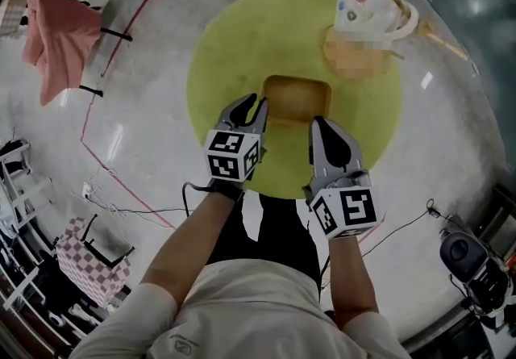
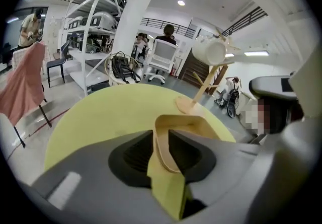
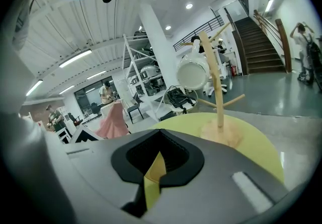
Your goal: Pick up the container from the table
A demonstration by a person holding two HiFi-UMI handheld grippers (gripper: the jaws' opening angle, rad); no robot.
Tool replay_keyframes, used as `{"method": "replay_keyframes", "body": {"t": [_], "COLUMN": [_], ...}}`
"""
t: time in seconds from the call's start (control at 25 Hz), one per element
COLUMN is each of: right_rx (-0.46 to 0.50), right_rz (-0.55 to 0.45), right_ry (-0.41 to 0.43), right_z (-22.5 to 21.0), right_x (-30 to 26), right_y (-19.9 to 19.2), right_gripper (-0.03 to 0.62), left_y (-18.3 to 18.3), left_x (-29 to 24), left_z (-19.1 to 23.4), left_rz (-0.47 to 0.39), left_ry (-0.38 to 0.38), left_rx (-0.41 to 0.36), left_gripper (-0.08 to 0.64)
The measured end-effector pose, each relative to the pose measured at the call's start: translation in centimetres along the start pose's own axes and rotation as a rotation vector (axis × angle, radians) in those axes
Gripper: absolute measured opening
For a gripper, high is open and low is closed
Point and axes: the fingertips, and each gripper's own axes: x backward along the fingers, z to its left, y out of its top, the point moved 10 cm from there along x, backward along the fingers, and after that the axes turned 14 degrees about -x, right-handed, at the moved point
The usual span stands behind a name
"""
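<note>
Container [image 2: 195,126] wall pinched between left gripper [image 2: 161,138] jaws

Lab hall: steel racks [image 2: 95,31], staircase [image 3: 261,47].

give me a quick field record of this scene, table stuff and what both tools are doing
surface: round yellow table
target: open-topped wooden container, near the table's front edge
left tool: jaws closed on the container's left wall
right tool: jaws nearly together on a thin tan strip, seemingly the container's right wall
also on table: wooden mug stand with a white mug hung on it
off table: pink cloth draped over a rack
</note>
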Motion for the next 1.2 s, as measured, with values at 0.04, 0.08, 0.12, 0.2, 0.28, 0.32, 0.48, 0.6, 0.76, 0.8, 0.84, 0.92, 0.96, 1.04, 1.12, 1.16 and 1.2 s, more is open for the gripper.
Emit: {"method": "replay_keyframes", "body": {"t": [0.04,0.08,0.12,0.2,0.28,0.32,0.48,0.6,0.76,0.8,0.84,0.92,0.96,1.04,1.12,1.16,1.2], "right_rx": [-0.004,-0.008,-0.012,-0.02,-0.028,-0.031,-0.038,-0.038,-0.039,-0.039,-0.039,-0.037,-0.037,-0.038,-0.041,-0.042,-0.045], "right_rz": [0.0,0.0,0.0,0.002,0.005,0.006,0.008,0.014,0.019,0.016,0.013,0.005,0.001,-0.007,-0.018,-0.025,-0.031], "right_ry": [-0.002,-0.004,-0.005,-0.008,-0.014,-0.016,-0.022,-0.026,-0.035,-0.037,-0.039,-0.043,-0.046,-0.052,-0.058,-0.06,-0.061], "right_z": [-0.2,-0.4,-0.5,-1.0,-1.5,-1.7,-1.8,-2.1,-2.4,-2.4,-2.4,-2.2,-2.0,-1.5,-0.9,-0.6,-0.3], "right_x": [0.0,-0.1,-0.1,-0.2,-0.3,-0.3,0.0,0.2,0.5,0.7,0.8,1.0,1.1,1.6,2.1,2.3,2.6], "right_y": [0.0,0.0,0.0,-0.2,-0.4,-0.5,-0.6,-0.8,-1.1,-1.1,-1.2,-1.4,-1.5,-1.6,-1.6,-1.6,-1.6], "right_gripper": [0.009,0.009,0.009,0.009,0.009,0.009,0.009,0.009,0.009,0.009,0.009,0.009,0.009,0.009,0.009,0.009,0.009], "left_y": [-0.2,-0.4,-0.5,-0.8,-1.0,-1.1,-1.3,-1.2,-1.3,-1.4,-1.4,-1.3,-1.2,-0.9,-0.6,-0.4,-0.2], "left_x": [-0.4,-0.8,-1.1,-1.7,-2.3,-2.6,-3.0,-3.4,-3.6,-3.5,-3.5,-3.3,-3.1,-2.4,-1.6,-1.1,-0.7], "left_z": [0.0,0.1,0.2,0.4,0.4,0.4,0.4,0.5,0.4,0.4,0.5,0.6,0.7,0.7,0.8,0.9,0.9], "left_rz": [0.017,0.032,0.044,0.064,0.079,0.085,0.107,0.114,0.13,0.134,0.136,0.136,0.136,0.135,0.127,0.122,0.117], "left_ry": [0.002,0.004,0.006,0.009,0.009,0.01,0.029,0.047,0.055,0.055,0.053,0.048,0.044,0.036,0.027,0.022,0.017], "left_rx": [0.0,0.0,0.001,0.0,-0.004,-0.006,-0.011,-0.024,-0.041,-0.041,-0.042,-0.053,-0.06,-0.073,-0.079,-0.081,-0.083], "left_gripper": [0.055,0.055,0.055,0.055,0.055,0.055,0.055,0.043,0.028,0.026,0.026,0.026,0.026,0.028,0.028,0.028,0.028]}}
